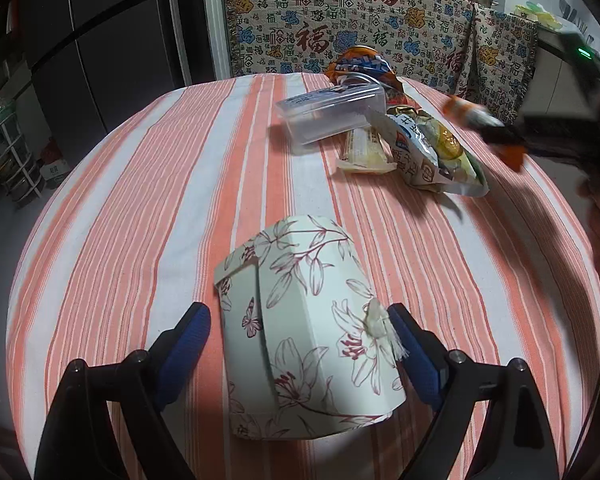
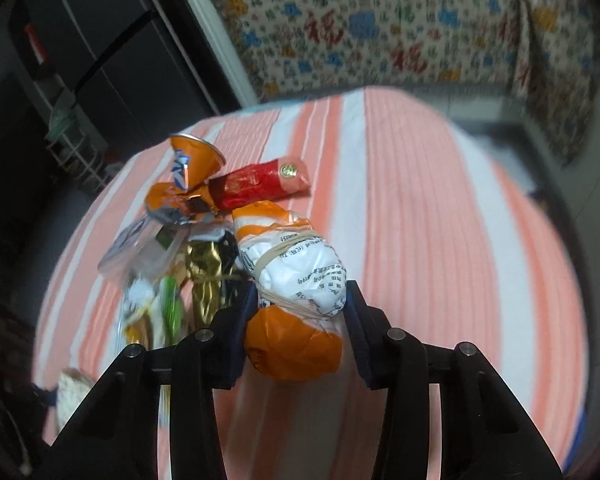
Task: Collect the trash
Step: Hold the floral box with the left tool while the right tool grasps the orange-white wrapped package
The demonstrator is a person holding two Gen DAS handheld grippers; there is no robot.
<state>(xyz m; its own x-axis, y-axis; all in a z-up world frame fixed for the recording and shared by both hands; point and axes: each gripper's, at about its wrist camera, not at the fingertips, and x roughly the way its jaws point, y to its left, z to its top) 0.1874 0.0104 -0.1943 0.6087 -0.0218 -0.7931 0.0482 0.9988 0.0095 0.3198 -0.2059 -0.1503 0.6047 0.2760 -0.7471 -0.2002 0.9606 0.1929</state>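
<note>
My right gripper point(image 2: 300, 304) is clamped on a crumpled orange-and-white wrapper point(image 2: 296, 280) bound with rubber bands, lifted clear of the striped tablecloth point(image 2: 440, 220), judging by the blur and the shadow beneath it. My left gripper point(image 1: 300, 344) hangs with its fingers spread wide around a floral box point(image 1: 300, 320); the right pad point(image 1: 414, 356) sits just beside the box wall near a small tassel point(image 1: 384, 330), the left pad apart from it, so the box is framed, not gripped. I read the box as the bin, steadied here to take what the other hand brings. Beyond the box, toward the patterned cloth, the rest of the trash lies heaped: a clear tub point(image 1: 328, 114), a crushed orange can point(image 2: 192, 172), a red packet point(image 2: 260, 182), a snack bag point(image 1: 436, 152) and a gold wrapper point(image 2: 208, 272). The bundle has yet to reach the box.
</note>
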